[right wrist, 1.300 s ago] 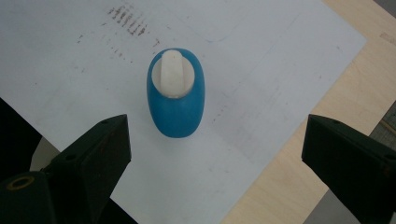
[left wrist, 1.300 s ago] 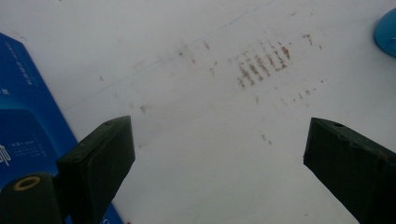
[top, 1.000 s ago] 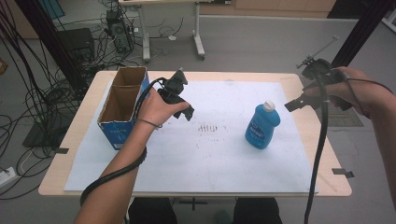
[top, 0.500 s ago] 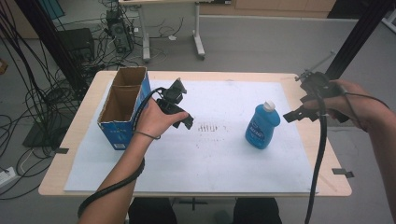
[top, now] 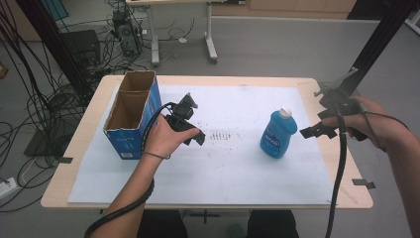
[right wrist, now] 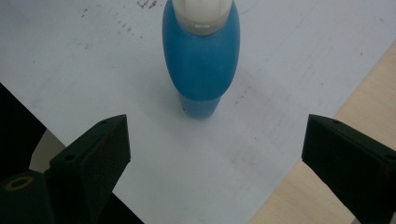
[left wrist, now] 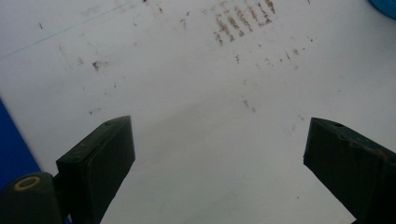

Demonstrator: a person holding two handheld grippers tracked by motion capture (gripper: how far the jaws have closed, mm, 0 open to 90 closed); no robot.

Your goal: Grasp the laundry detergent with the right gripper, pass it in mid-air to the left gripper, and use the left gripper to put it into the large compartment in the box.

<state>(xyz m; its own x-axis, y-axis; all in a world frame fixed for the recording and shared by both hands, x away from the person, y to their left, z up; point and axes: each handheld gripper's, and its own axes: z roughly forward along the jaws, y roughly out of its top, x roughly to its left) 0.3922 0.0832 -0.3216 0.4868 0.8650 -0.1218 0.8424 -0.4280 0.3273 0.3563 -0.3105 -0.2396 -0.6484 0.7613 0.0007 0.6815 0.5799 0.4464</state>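
A blue bottle (top: pixel 278 134) with a white cap stands upright on the white sheet (top: pixel 233 163), right of centre. In the right gripper view the bottle (right wrist: pixel 201 60) rises ahead of my open jaws, clear of both. My right gripper (top: pixel 312 130) hovers just right of the bottle, open and empty. An open blue cardboard box (top: pixel 130 116) stands at the left of the table. My left gripper (top: pixel 197 138) hangs beside the box's right side, open over bare sheet (left wrist: pixel 196 140) with nothing between its jaws.
Dark scuff marks (top: pixel 221 134) lie on the sheet between the two grippers. The wooden table edge (top: pixel 346 163) shows right of the sheet. Cables trail from both grippers towards the table's front. A black pole (top: pixel 381 44) rises behind my right hand.
Both hands have sunk towards the table. The right gripper has come down to about the bottle's height at its right. The left has shifted a little along the box's side.
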